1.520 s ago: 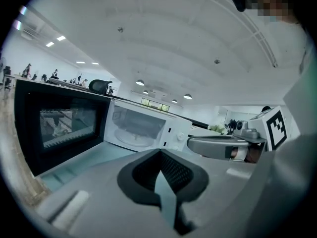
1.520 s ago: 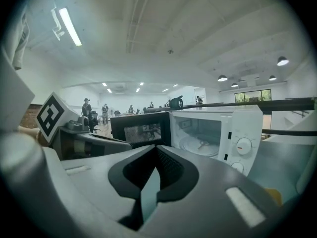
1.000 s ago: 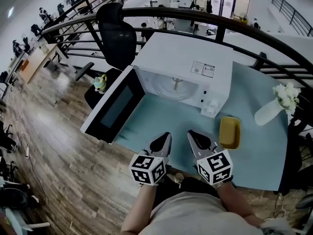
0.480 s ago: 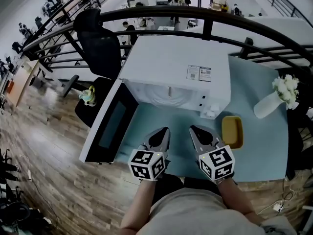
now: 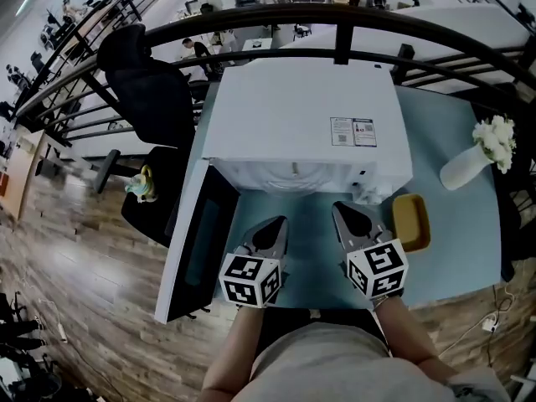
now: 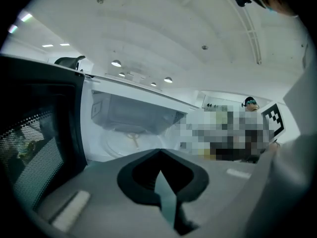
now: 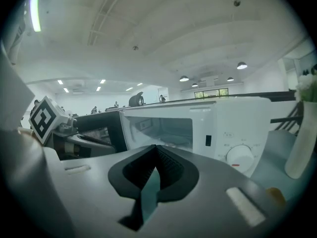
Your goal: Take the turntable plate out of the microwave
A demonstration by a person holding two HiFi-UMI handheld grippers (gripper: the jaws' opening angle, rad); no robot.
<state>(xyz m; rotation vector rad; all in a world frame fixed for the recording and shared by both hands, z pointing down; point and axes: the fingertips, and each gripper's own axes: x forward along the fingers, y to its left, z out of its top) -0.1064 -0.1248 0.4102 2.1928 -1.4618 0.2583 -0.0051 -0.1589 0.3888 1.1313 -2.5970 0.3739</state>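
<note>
1. Microwave on the teal table, with its door swung open to the left. The sticker on top carries print too small to read.
2. Turntable plate, lying inside the cavity.
3. Left gripper and right gripper, hovering before the opening; each has its jaws closed tip to tip, holding nothing.
4. Control dial; its markings are illegible.

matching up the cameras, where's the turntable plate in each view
Head view: turntable plate upper centre, just inside the microwave mouth.
Left gripper view: turntable plate left of centre, on the cavity floor.
Right gripper view: cavity at centre; plate not clearly made out.
Shared landmark: open dark door, left of the cavity.
</note>
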